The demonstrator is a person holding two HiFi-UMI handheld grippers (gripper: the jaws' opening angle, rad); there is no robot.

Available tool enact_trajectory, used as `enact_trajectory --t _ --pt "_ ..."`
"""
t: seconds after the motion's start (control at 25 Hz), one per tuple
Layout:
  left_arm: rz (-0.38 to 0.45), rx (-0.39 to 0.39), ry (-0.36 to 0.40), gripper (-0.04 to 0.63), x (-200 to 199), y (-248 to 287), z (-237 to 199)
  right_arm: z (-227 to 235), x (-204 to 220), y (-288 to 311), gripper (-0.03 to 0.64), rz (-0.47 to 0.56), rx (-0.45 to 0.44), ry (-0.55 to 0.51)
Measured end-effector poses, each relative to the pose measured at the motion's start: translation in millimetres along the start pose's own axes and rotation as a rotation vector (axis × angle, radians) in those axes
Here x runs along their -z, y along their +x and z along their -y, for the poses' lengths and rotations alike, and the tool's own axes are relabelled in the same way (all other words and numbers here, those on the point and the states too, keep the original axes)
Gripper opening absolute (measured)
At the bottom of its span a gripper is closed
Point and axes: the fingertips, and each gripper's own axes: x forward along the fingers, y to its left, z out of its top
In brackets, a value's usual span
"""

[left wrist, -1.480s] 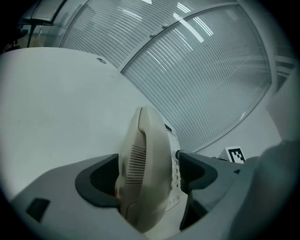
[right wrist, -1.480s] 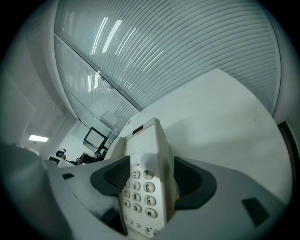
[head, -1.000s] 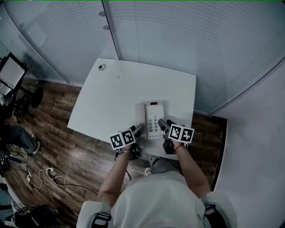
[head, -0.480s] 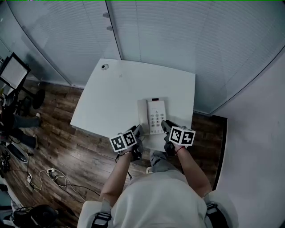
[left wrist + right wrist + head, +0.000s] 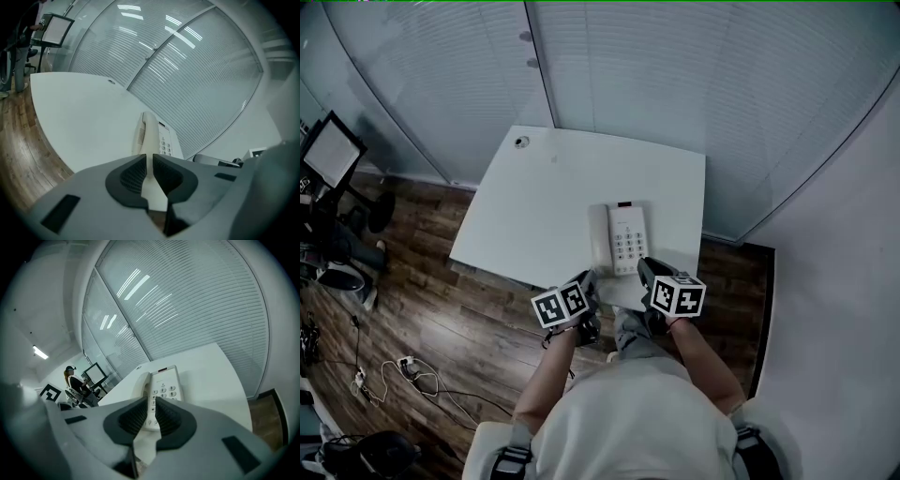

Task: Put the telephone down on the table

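Note:
The white telephone (image 5: 621,239) lies flat on the white table (image 5: 544,206) near its front right edge, handset in its cradle on the left and keypad facing up. Both grippers hover apart from it, over the table's front edge. My left gripper (image 5: 589,280) sits just below the phone's near left corner and my right gripper (image 5: 643,268) just below its near right corner. In the left gripper view the jaws (image 5: 150,161) are closing with nothing between them, the telephone (image 5: 152,136) ahead. The right gripper (image 5: 153,411) is likewise closing on nothing, the telephone (image 5: 161,390) beyond.
A glass wall with blinds (image 5: 675,94) runs behind the table. A cable hole (image 5: 521,142) marks the table's far left corner. A monitor on a stand (image 5: 330,152) and a seated person (image 5: 337,267) are at the left. Cables (image 5: 403,370) lie on the wooden floor.
Both grippers have drawn back from the telephone's sides toward me and their jaws have closed up. The telephone stays flat on the table.

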Motion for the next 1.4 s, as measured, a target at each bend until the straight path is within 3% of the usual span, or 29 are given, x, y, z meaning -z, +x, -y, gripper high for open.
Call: enact_trajectory --t 0.36,0.84,1.4 --pt "-0.027 -0.013 0.037 0.023 28.7 -27.7 11.2 -12.6 17.2 -32.4 0.048 0.014 -0.001 -0.037" --pt "-0.074 -0.018 0.100 0.021 64.4 -57.1 19.4 -29.2 46.6 -68.2 0.037 0.027 -0.033 -0.048" --pt "-0.037 0.014 0.171 0.021 77.9 -93.3 31.2 -48.6 73.3 -94.0 0.037 0.029 -0.067 -0.059"
